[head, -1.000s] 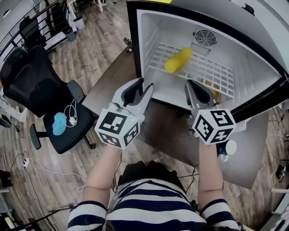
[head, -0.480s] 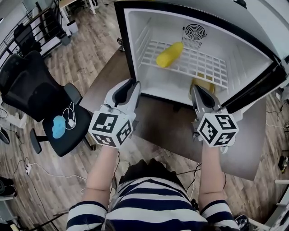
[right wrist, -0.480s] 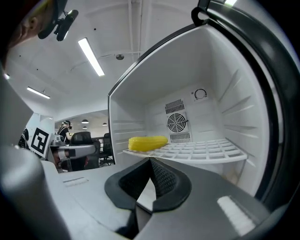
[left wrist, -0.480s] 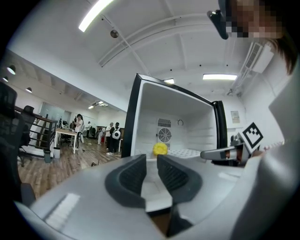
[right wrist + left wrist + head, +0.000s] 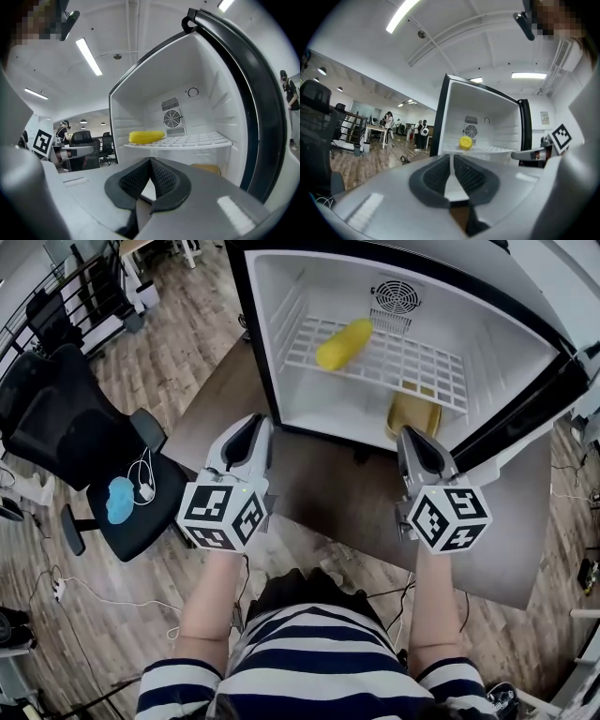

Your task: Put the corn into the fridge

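corn (image 5: 343, 343) on fridge (image 5: 270, 315) wire shelf (image 5: 412, 368) | left gripper (image 5: 251, 425), right gripper (image 5: 410, 435) jaws pressed together, empty | risk: cob rolls off (door-slam jolt)

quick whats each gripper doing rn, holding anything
Left gripper: closed, holding nothing.
Right gripper: closed, holding nothing.
The corn lies on the fridge shelf, apart from both.

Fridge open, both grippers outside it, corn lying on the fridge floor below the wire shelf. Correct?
No. The corn lies on top of the wire shelf, not beneath it, as the right gripper view shows. The rest is right.
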`<move>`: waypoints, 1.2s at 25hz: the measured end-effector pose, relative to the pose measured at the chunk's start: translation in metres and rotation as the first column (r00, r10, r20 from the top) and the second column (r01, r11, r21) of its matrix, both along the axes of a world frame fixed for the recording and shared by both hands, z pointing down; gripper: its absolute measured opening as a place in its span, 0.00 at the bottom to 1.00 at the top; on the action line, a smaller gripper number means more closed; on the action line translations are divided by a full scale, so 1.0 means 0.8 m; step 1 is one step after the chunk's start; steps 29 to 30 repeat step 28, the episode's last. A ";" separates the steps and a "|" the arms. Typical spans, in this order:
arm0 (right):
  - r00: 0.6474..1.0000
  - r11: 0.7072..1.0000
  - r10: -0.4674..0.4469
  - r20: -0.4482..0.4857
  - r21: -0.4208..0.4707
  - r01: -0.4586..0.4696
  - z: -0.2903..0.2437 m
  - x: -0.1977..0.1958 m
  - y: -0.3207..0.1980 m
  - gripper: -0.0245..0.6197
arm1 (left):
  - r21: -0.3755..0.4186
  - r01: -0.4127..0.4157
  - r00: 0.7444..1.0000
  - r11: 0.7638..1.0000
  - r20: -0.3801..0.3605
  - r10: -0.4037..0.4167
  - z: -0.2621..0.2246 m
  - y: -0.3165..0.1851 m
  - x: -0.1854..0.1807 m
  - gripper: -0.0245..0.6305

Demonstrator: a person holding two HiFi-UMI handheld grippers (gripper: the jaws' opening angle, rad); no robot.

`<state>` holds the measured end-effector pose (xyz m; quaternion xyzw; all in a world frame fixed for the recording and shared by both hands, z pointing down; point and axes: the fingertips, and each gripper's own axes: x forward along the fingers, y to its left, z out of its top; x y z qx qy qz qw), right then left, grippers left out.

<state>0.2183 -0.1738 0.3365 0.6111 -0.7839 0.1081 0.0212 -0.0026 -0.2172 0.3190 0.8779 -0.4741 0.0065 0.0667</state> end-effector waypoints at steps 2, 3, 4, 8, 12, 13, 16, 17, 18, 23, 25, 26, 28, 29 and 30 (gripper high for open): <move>1.000 1.000 -0.005 -0.003 -0.002 0.005 0.005 -0.001 0.003 0.02 | -0.015 0.011 1.000 1.000 -0.003 -0.011 0.007 0.003 -0.003 0.04; 1.000 1.000 -0.005 -0.004 -0.002 0.005 0.006 -0.002 0.005 0.02 | -0.021 0.016 1.000 1.000 -0.005 -0.016 0.010 0.004 -0.005 0.04; 1.000 1.000 -0.006 -0.004 -0.003 0.006 0.008 -0.003 0.006 0.02 | -0.028 0.022 1.000 0.999 -0.007 -0.022 0.013 0.005 -0.007 0.04; 1.000 1.000 -0.012 0.006 -0.008 0.012 0.014 -0.010 0.011 0.02 | -0.044 0.037 0.999 0.998 -0.002 -0.037 0.022 0.010 -0.012 0.04; 1.000 1.000 -0.019 0.006 -0.012 0.019 0.015 -0.020 0.015 0.02 | -0.050 0.048 0.999 0.998 0.022 -0.047 0.027 0.014 -0.017 0.04; 1.000 1.000 -0.020 0.008 -0.013 0.020 0.016 -0.021 0.016 0.02 | -0.053 0.047 0.999 0.997 0.023 -0.046 0.027 0.015 -0.017 0.04; 1.000 1.000 -0.019 0.014 -0.016 0.019 0.019 -0.023 0.017 0.02 | -0.066 0.045 0.999 0.997 0.030 -0.043 0.030 0.015 -0.016 0.04; 1.000 1.000 -0.017 0.015 -0.016 0.017 0.019 -0.024 0.018 0.02 | -0.071 0.043 0.999 0.997 0.031 -0.041 0.030 0.015 -0.015 0.04; 1.000 1.000 -0.014 0.017 -0.015 0.015 0.018 -0.024 0.018 0.02 | -0.075 0.040 0.999 0.996 0.030 -0.038 0.030 0.016 -0.014 0.04; 1.000 1.000 -0.002 0.025 -0.013 0.002 0.020 -0.026 0.021 0.02 | -0.077 0.028 0.999 0.997 0.042 -0.024 0.029 0.017 -0.006 0.04; 1.000 1.000 -0.003 0.025 -0.018 0.003 0.023 -0.027 0.022 0.02 | -0.077 0.032 0.998 0.996 0.059 -0.027 0.032 0.018 -0.004 0.04; 1.000 1.000 -0.003 0.025 -0.020 0.003 0.025 -0.028 0.022 0.02 | -0.079 0.036 0.997 0.996 0.063 -0.031 0.034 0.018 -0.005 0.04; 1.000 1.000 -0.001 0.025 -0.023 0.002 0.027 -0.028 0.024 0.02 | -0.083 0.047 0.997 0.995 0.070 -0.042 0.037 0.018 -0.007 0.04; 1.000 1.000 -0.001 0.025 -0.023 0.002 0.027 -0.028 0.024 0.02 | -0.083 0.047 0.997 0.995 0.070 -0.042 0.037 0.018 -0.007 0.04; 1.000 1.000 -0.001 0.025 -0.023 0.002 0.027 -0.028 0.024 0.02 | -0.083 0.047 0.997 0.995 0.070 -0.042 0.037 0.018 -0.007 0.04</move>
